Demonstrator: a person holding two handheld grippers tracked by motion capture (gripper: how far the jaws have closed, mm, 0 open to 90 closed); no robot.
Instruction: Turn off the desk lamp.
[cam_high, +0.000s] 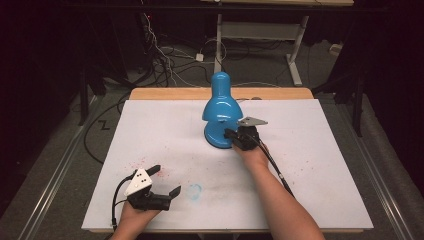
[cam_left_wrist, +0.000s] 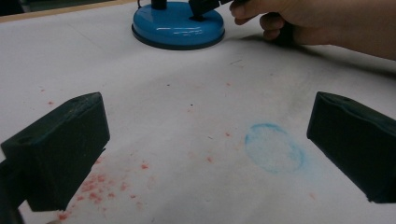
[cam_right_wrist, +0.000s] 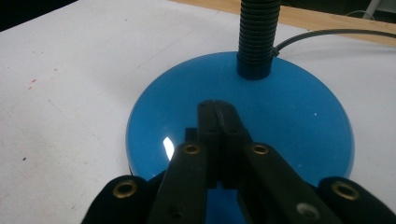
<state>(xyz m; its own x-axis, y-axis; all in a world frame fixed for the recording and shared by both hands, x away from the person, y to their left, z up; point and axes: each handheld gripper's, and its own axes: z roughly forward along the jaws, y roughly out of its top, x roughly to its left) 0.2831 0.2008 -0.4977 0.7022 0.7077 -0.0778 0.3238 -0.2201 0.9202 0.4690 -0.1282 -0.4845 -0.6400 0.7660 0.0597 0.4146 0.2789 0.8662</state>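
A blue desk lamp (cam_high: 220, 107) stands at the middle of the white table top (cam_high: 310, 165), its shade bent down over its round base (cam_high: 215, 137). My right gripper (cam_high: 229, 133) is shut, its tips together just over the base (cam_right_wrist: 289, 126), in front of the black ribbed neck (cam_right_wrist: 256, 37). Whether the tips touch the base I cannot tell. In the left gripper view the right gripper's tip (cam_left_wrist: 201, 7) meets the base (cam_left_wrist: 177, 25). My left gripper (cam_high: 165, 180) rests near the front left edge, open, with nothing between its jaws (cam_left_wrist: 205, 144).
A faint blue ring stain (cam_left_wrist: 274, 147) and red specks (cam_left_wrist: 95, 186) mark the table ahead of the left gripper. The lamp's cord (cam_right_wrist: 327, 33) runs off behind the base. A wooden strip (cam_high: 170, 93) edges the far side, with floor cables (cam_high: 165, 55) beyond.
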